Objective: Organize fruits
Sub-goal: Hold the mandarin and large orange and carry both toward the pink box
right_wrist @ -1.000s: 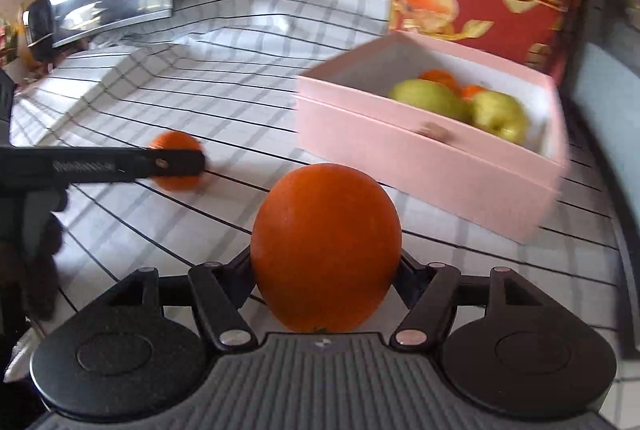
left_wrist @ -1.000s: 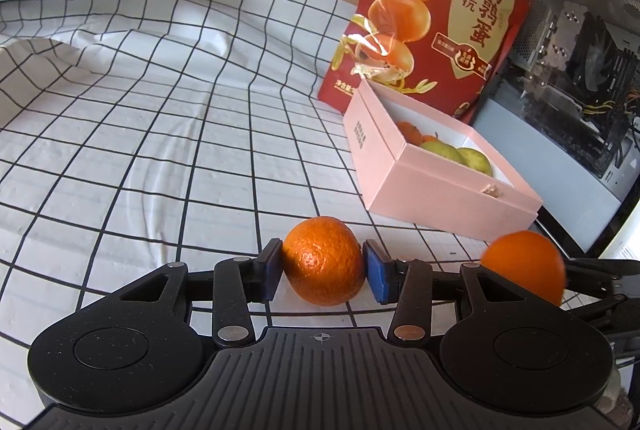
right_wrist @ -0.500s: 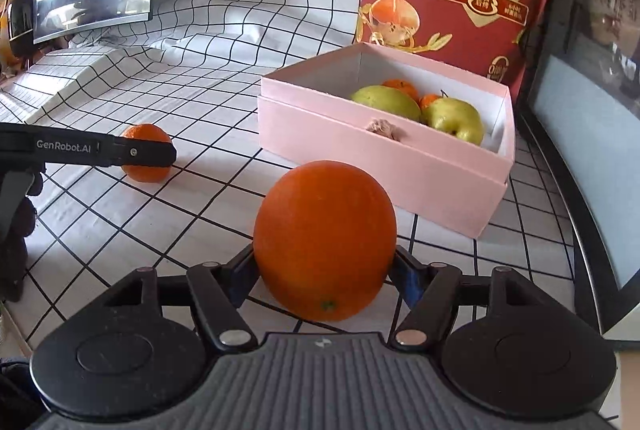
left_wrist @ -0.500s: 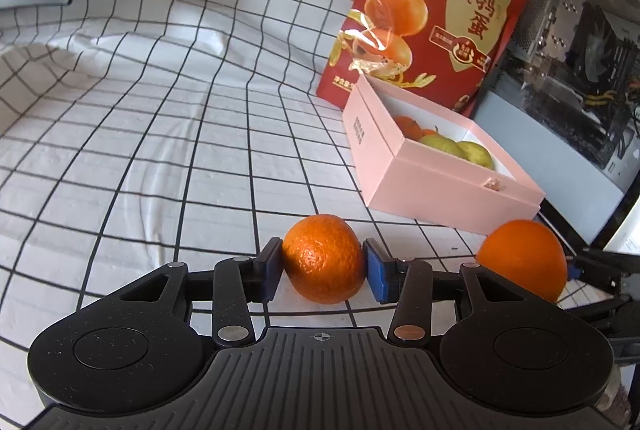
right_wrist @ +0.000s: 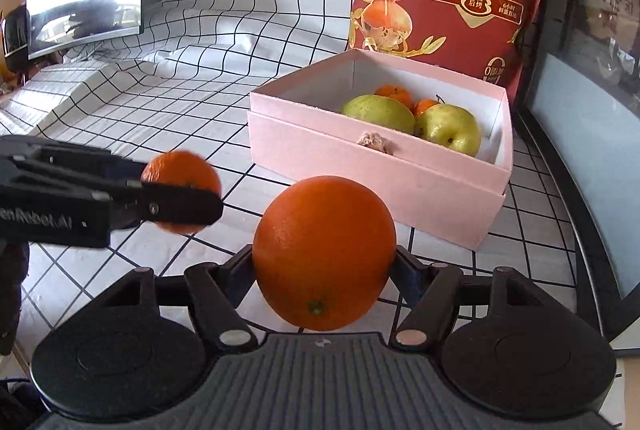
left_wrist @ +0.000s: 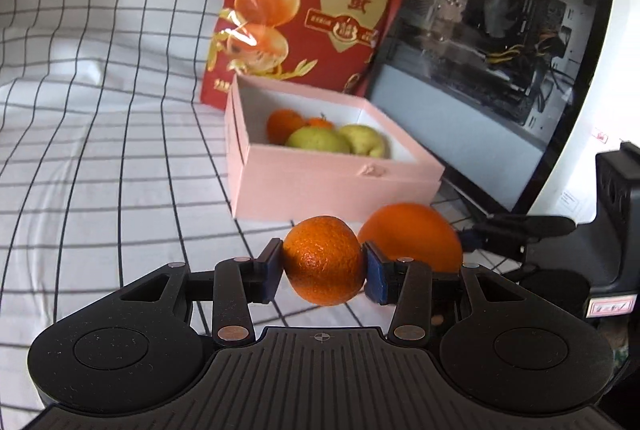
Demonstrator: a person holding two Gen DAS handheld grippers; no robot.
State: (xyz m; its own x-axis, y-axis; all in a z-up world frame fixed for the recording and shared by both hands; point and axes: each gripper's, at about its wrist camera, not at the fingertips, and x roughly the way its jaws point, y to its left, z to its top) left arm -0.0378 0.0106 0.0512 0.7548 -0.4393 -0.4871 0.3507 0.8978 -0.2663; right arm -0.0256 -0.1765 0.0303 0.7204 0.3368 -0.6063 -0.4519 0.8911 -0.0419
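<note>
Fruits fill both tools: the left hand-held gripper (left_wrist: 323, 267) pinches a small dimpled mandarin (left_wrist: 323, 260), the right hand-held gripper (right_wrist: 324, 262) clamps a large smooth orange (right_wrist: 325, 254), both raised above the checked cloth surface (left_wrist: 100, 157), near the open pink cardboard box (right_wrist: 360, 165) with two green pears (right_wrist: 416, 119).

Oranges held: two, a small orange (left_wrist: 323, 265) and a large orange (right_wrist: 324, 254)
Pears (right_wrist: 378, 114) in box: two
Small oranges (right_wrist: 394, 94) in box: two
Pink box (right_wrist: 372, 185): one
Red bag (left_wrist: 312, 1): one

A small mandarin (left_wrist: 323, 265) and a bigger smooth orange (right_wrist: 324, 254) hung clamped in mid-air before the open pink box (right_wrist: 384, 165), which held two green pears (right_wrist: 416, 119) and small mandarins
</note>
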